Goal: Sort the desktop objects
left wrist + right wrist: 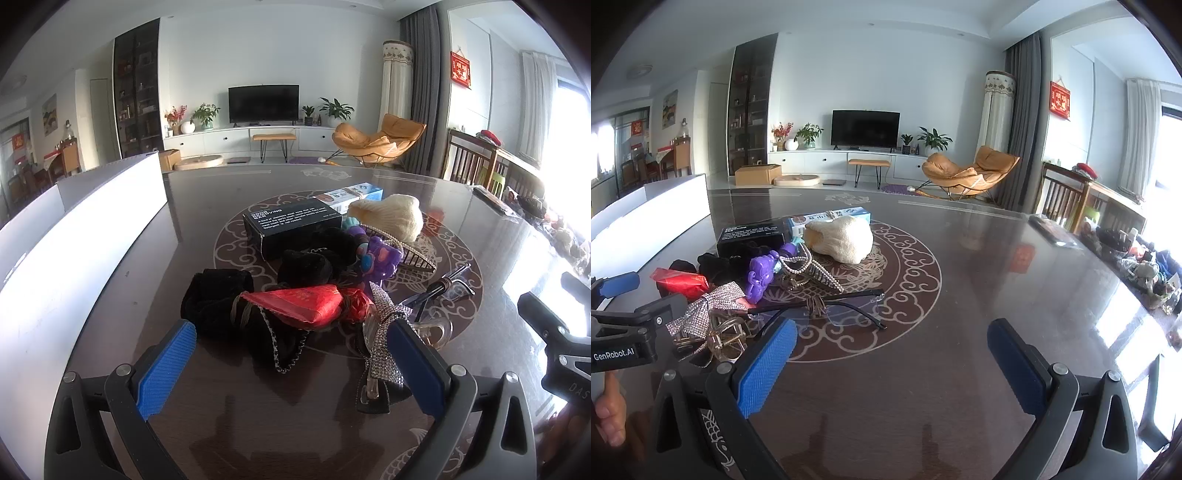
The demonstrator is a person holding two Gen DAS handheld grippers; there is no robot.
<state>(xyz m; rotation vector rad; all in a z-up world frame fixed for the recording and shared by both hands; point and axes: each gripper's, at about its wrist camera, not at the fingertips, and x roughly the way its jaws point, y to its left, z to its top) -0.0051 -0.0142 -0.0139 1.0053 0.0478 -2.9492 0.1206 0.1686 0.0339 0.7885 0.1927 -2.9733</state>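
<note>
Both the left claw (291,354) and right claw (890,354) hover spread and empty over the counter (960,369), the jumbled pile (295,280) at twelve o'clock unsorted, white bins (74,240) at ten o'clock apparently unfilled.

Left gripper (295,365): jaws wide apart, nothing between the blue pads
Table (295,435): dark and glossy, pale scroll pattern
Pile: black box (291,230), cream knit hat (391,216), purple toy (380,258), red packet (299,304), black fabric (218,302), rhinestone bow (386,343) (just beside the right pad)
White bin (85,229): at the left
</note>
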